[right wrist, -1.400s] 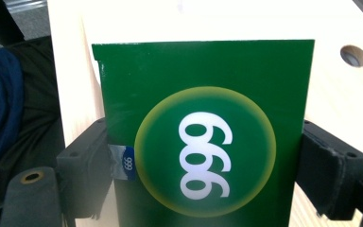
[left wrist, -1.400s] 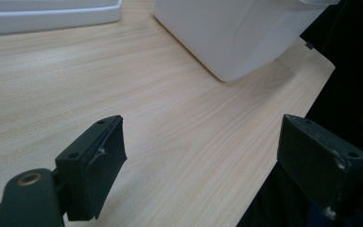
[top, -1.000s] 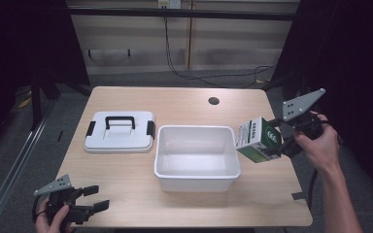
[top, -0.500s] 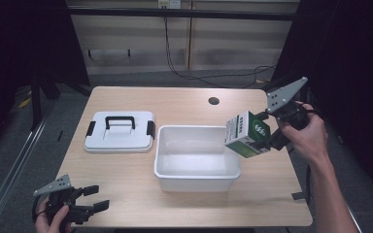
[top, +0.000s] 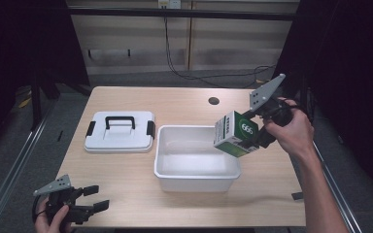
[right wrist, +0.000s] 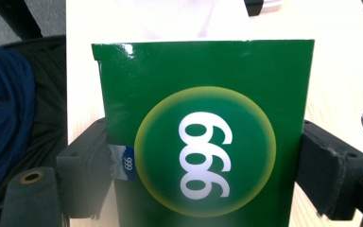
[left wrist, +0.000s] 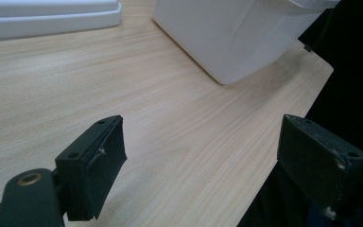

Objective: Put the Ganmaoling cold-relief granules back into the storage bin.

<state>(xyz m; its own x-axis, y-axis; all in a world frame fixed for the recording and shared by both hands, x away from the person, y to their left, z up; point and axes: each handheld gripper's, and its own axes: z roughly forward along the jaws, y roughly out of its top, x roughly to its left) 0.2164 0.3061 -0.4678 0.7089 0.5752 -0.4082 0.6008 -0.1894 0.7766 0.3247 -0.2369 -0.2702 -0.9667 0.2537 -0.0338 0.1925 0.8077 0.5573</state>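
Resting at the near left corner of the wooden surface (top: pixel 126 179), the left tool (top: pixel 93 205) is held by a hand with its jaws spread wide and nothing between them; no shift is seen from a second ago. In the left gripper view the two black jaws (left wrist: pixel 94 161) stand well apart over bare wood, with the white bin (left wrist: pixel 236 33) beyond them. At the middle of the surface the open white bin (top: pixel 196 158) is seen, and its inside appears empty. Just left of it a white lid (top: pixel 120 131) with a black handle and black side clips lies flat. Above the bin's right rim a green box (top: pixel 235 134) marked 666 is clamped in the right tool (top: pixel 257 133), tilted and off the surface. A second ago this box was held beside the bin's right edge; it has since been carried leftward and higher, over the rim. In the right gripper view the box (right wrist: pixel 203 137) is pressed between both jaws. Farther back a round hole (top: pixel 213 101) is cut in the surface.
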